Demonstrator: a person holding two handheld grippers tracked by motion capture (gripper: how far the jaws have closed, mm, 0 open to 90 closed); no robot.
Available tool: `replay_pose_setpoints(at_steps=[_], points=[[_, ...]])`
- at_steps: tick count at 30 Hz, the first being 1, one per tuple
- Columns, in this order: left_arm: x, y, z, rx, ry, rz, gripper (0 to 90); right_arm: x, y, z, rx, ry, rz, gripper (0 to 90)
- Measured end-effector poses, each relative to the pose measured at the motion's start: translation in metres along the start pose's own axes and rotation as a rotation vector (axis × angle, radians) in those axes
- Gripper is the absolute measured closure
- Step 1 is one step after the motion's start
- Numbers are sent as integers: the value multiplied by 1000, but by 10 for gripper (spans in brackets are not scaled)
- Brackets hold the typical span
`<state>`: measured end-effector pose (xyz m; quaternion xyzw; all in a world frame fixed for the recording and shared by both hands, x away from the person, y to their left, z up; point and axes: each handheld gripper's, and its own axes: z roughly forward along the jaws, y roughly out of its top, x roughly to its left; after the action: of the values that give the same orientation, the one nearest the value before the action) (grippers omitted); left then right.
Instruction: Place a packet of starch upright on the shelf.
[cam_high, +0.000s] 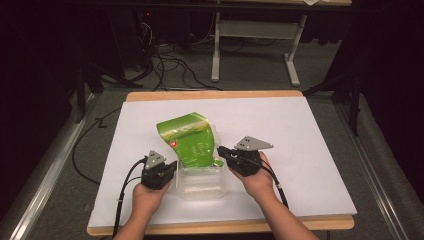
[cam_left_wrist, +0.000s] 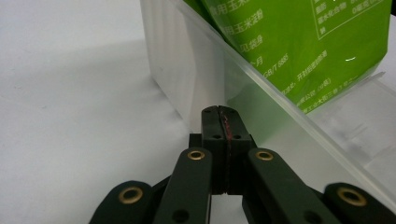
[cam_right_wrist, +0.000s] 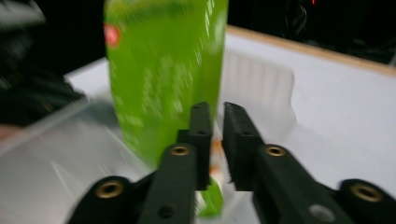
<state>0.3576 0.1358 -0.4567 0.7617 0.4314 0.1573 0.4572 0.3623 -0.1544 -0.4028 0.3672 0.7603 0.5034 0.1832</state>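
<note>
Green pouch at mid-frame in the high view, leaning tilted with its lower end down in the clear tub on the white desk. Left tongs clenched, apparently pinching the tub's near wall, good for steadying it. Right tongs slightly parted at the pouch's lower edge; too blurry to call a grip. Best bet: keep the tub pinned, bite the pouch edge firmly, then move slowly so nothing tips.
</note>
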Motion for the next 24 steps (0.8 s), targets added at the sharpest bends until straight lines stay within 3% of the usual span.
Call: replay_pose_setpoints(at_steps=[4,7,9,12,15,16,19,24], points=[[-1,0,-1,-12,7,-2,898,6,21,6,-71,-4,24,523],[-1,0,-2,-15,2,-5,893,6,32,20,-67,-8,44,466],[-1,0,-2,-16,0,-5,898,3,34,29,-50,14,62,485],[-1,0,-2,-15,1,-4,900,4,33,37,-25,33,44,649],[-1,0,-2,-17,0,0,900,2,28,34,-35,50,47,801],[-1,0,-2,-17,2,3,900,0,26,32,-32,55,56,817],[-2,0,-2,-17,2,3,900,1,19,30,-15,32,24,853],[-2,0,-3,-19,2,2,900,-3,4,24,-10,10,41,861]])
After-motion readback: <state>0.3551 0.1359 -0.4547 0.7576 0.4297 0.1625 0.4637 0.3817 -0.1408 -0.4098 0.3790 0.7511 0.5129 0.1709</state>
